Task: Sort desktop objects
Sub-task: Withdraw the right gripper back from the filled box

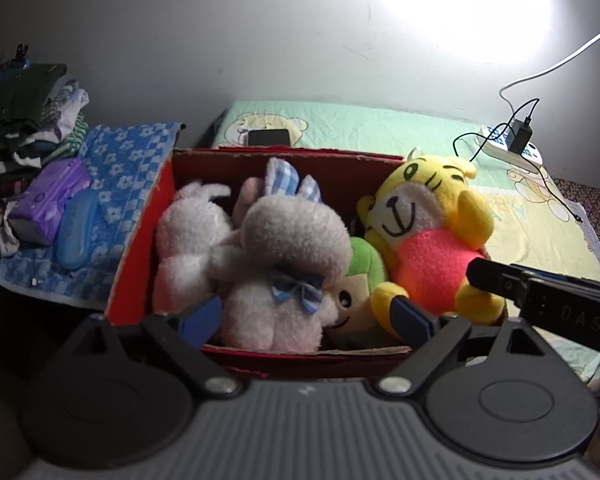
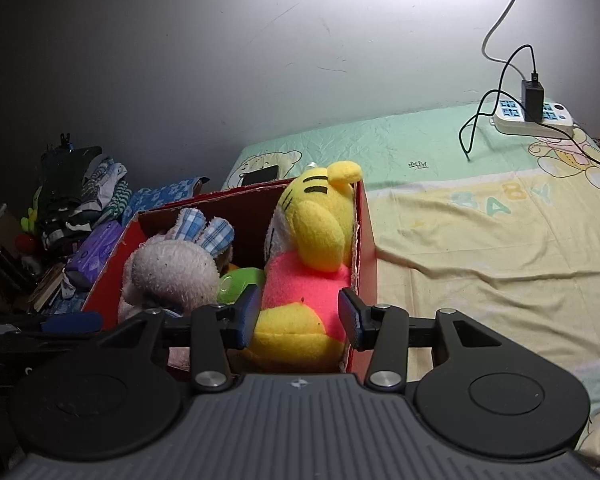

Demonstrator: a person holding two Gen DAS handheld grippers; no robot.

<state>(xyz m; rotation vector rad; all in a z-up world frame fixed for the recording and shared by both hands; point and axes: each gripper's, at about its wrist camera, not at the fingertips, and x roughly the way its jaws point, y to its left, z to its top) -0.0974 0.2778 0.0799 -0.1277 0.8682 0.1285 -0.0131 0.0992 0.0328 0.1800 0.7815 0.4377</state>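
A red cardboard box holds several plush toys. A pink rabbit with a blue checked bow lies in the middle. A pale plush sits to its left and a small green-capped doll to its right. A yellow tiger in a pink top leans at the right end. My left gripper is open wide, its pads either side of the rabbit's lower body. My right gripper is open around the tiger's feet at the box's right wall.
The box stands on a pastel baby blanket. A dark phone lies behind the box. A white power strip with a black charger and cables sits at the far right. At left are a blue case, a purple pack and piled clothes.
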